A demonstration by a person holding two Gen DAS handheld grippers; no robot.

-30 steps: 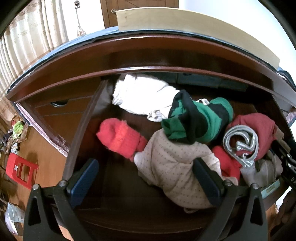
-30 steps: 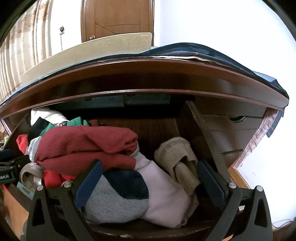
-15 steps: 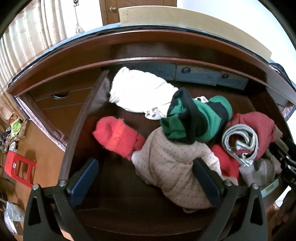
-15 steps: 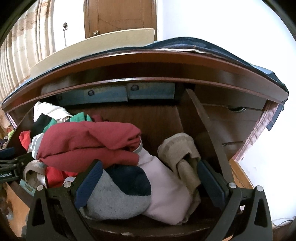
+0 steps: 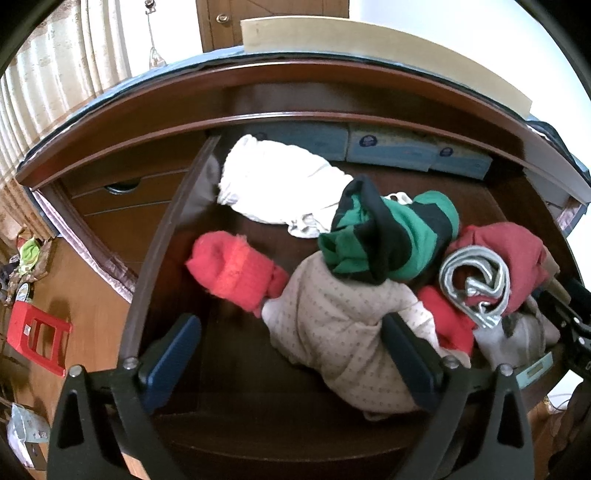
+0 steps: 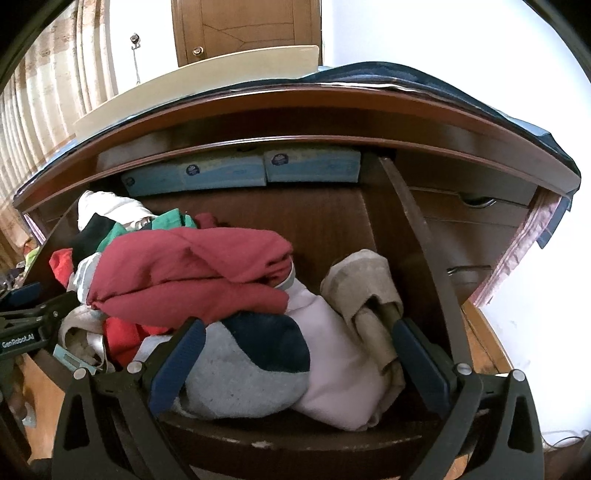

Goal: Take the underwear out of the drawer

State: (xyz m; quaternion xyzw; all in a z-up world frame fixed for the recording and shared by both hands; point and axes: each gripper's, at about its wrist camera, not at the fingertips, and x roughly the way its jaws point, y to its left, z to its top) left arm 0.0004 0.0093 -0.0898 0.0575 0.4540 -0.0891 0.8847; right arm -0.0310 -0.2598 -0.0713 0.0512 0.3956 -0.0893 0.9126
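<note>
Left wrist view, left claw (image 5: 291, 354): jaws spread wide and empty, poised above the front of the open drawer (image 5: 258, 424), apparently ready to close on a garment.
Left wrist view, underwear: all garments lie inside the drawer; a beige dotted garment (image 5: 343, 332) sits nearest, partly between the fingers, with a green-and-black striped piece (image 5: 388, 236) resting on it.
Left wrist view, other contents: a white bundle (image 5: 273, 184) at the back left, a red knit roll (image 5: 236, 273) apart on bare wood, a grey rolled waistband (image 5: 476, 280) against a maroon piece.
Left wrist view, room: curtain (image 5: 55, 85) at left, red plastic stool (image 5: 37, 338) on the wooden floor.
Right wrist view, right claw (image 6: 295, 369): jaws wide apart, gripping nothing, straddling the drawer's front pile.
Right wrist view, pile: a folded maroon garment (image 6: 192, 273) lies on top of a grey-and-navy piece (image 6: 251, 369); a pale pink garment (image 6: 332, 362) and a tan roll (image 6: 365, 295) lie beside it.
Right wrist view, back of drawer: blue boxes (image 6: 240, 171) line the rear wall.
Right wrist view, room: a wooden door (image 6: 243, 29) behind the dresser.
</note>
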